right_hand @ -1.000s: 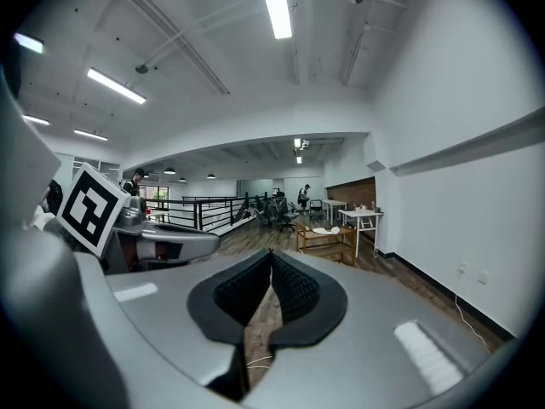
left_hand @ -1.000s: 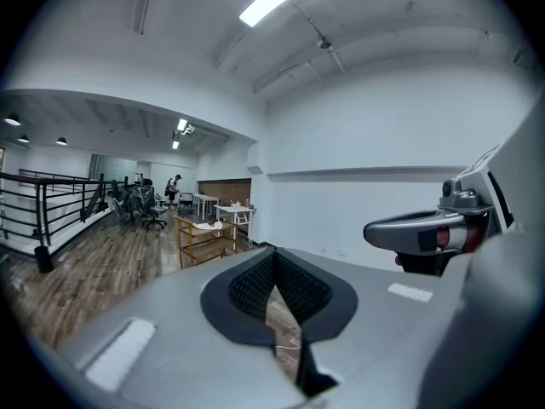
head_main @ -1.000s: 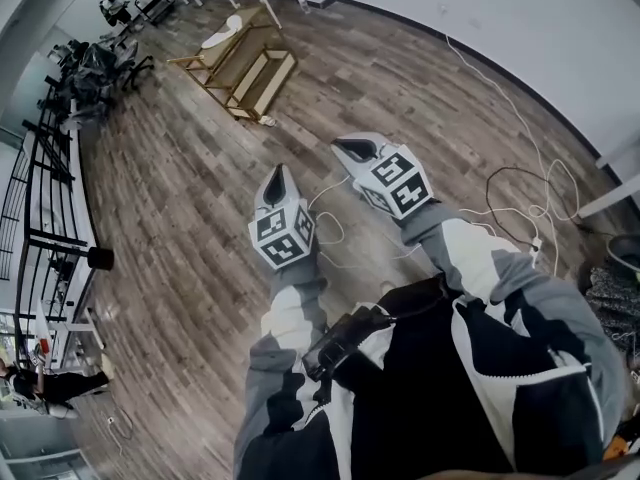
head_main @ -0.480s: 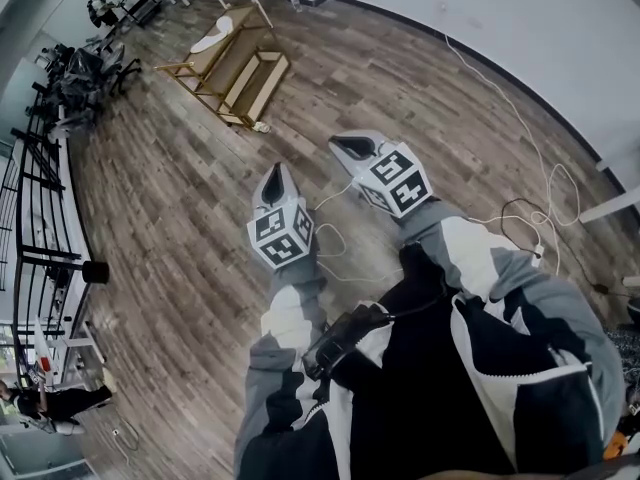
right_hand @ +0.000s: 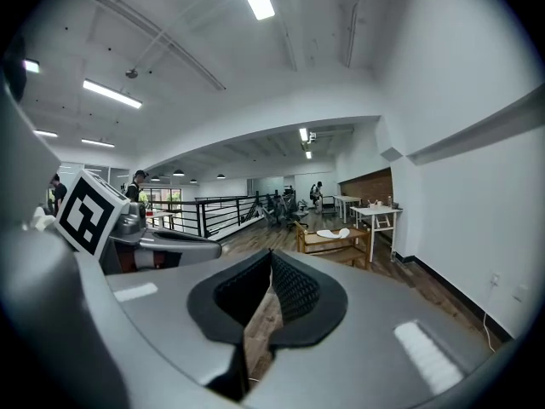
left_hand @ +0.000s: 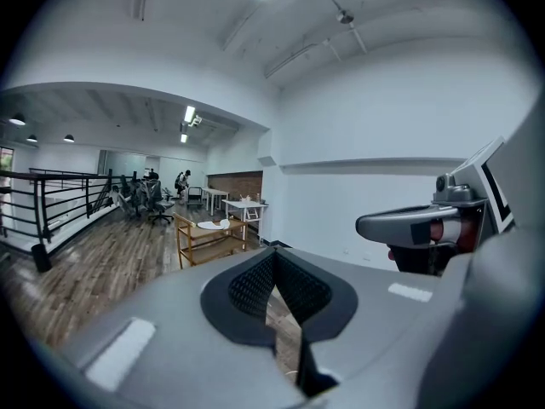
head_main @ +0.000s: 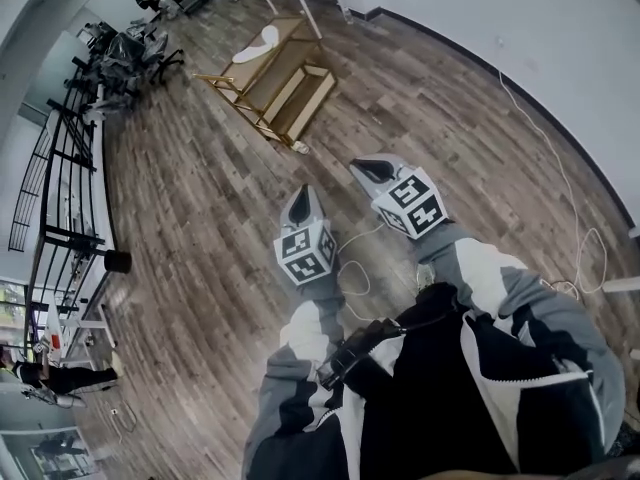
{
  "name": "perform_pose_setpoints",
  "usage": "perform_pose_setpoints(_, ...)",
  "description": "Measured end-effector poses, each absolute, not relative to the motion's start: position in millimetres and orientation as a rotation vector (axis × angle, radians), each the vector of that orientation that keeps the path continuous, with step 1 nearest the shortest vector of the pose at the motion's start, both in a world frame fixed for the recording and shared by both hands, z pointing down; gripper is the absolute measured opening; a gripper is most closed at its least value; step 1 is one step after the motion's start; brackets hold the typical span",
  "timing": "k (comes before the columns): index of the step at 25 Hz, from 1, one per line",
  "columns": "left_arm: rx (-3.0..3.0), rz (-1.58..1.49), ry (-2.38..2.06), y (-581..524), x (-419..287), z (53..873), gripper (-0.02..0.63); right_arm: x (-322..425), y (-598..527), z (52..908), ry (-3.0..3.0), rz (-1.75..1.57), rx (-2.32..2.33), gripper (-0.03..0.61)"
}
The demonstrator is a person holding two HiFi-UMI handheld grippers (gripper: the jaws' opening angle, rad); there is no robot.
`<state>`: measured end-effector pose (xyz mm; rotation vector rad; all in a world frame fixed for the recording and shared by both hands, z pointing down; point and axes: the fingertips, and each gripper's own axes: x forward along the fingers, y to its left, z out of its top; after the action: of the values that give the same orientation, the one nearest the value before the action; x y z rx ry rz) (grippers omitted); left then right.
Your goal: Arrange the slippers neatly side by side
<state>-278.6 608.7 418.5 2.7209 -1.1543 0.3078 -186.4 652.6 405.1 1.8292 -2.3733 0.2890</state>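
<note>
Nothing is arranged yet: the left gripper [head_main: 302, 198] and right gripper [head_main: 373, 172] are held closed and empty, well apart from the white slippers [head_main: 262, 38] seen lying on the wooden rack [head_main: 303, 94].

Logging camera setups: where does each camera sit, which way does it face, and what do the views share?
Head view: on the person's head, facing steeply down at the floor; shows arms, left gripper, right gripper.
Left gripper view: on the left gripper, facing along its shut jaws toward a table; right gripper at right.
Right gripper view: on the right gripper, along its shut jaws; left gripper at left.
Shared: all three show the table with slippers on it.
</note>
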Motion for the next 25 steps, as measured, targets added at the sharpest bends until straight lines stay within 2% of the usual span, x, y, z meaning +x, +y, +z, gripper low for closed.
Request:
perform_pose_setpoints(12,2.696,0.287,-1.211,517,-171,414,0.011,-93,556,403,-2.428,0.25,1.712,0.014)
perform_pose_setpoints(25,2.687,0.313,-1.228,456,-137,421,0.011,-60,496,411,-2.451,0.256,1.677,0.014)
